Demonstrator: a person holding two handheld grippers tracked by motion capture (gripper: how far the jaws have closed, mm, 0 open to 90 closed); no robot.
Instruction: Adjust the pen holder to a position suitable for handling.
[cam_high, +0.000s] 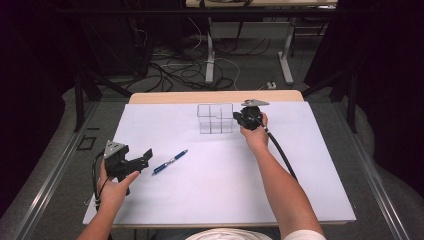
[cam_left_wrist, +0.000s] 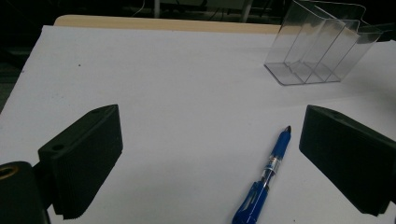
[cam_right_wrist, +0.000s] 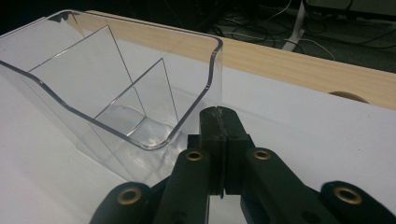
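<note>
Your left gripper (cam_high: 142, 159) sits low near the desk's left edge, toward the front left corner, with its jaws spread wide and nothing between them. In the left gripper view the two black jaws stand far apart, and the blue pen (cam_left_wrist: 264, 178) lies on the white desk surface (cam_left_wrist: 187, 79) between them, nearer the right-hand jaw and touching neither. From the high view the pen (cam_high: 170, 162) lies flat just to the right of that gripper, angled with one end toward the front left corner and the other toward the back right. Your left hand (cam_high: 114, 186) grips the body from below, and its cable loops down beside your wrist. Your right gripper (cam_high: 239, 119) is well apart from all this, up near the back edge of the desk at about its middle. In the right gripper view (cam_right_wrist: 219, 116) its jaws are pressed together with no gap and nothing caught between them. Their tips are just beside the near rounded corner of the clear plastic organizer (cam_right_wrist: 116, 98); whether they touch its wall, you cannot tell. The organizer (cam_high: 215, 118) stands upright on the white surface close to the back edge, just left of your right hand (cam_high: 256, 136), with inner dividers splitting it into compartments, all of them bare. Beyond the white surface, a strip of the wooden tabletop (cam_high: 210, 96) shows along the back edge.
</note>
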